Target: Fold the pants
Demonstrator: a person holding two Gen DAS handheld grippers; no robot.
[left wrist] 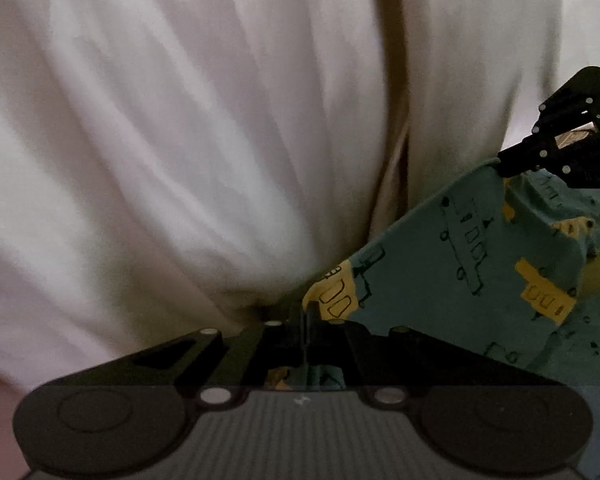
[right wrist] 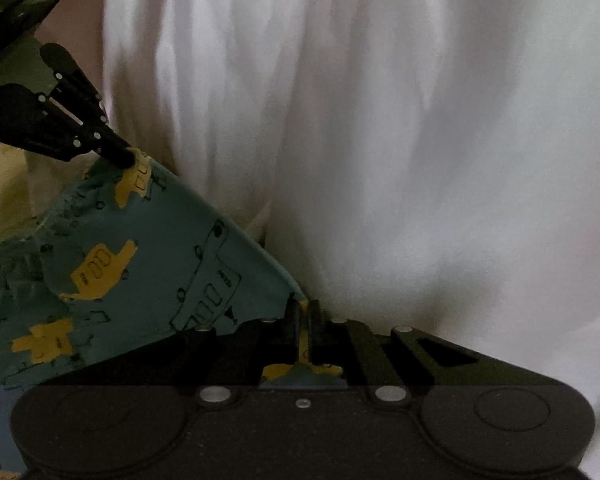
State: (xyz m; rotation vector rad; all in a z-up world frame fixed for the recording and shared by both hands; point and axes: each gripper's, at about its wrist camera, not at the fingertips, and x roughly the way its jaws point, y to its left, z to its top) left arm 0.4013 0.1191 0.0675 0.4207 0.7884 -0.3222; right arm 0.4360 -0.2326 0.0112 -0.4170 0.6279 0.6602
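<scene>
White cloth [left wrist: 180, 140] fills the background; both grippers' fingers [left wrist: 306, 320] [right wrist: 304, 312] pinch the teal pants [left wrist: 440, 272].

The place looks domestic, though little of it shows: a person's white garment [left wrist: 180, 140] fills most of both views, and a strip of pale wooden surface [right wrist: 4, 188] shows at the left edge of the right wrist view.

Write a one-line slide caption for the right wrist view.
Right hand-held gripper pinches the teal printed pants edge; left hand-held gripper grips another corner, white fabric behind.
</scene>
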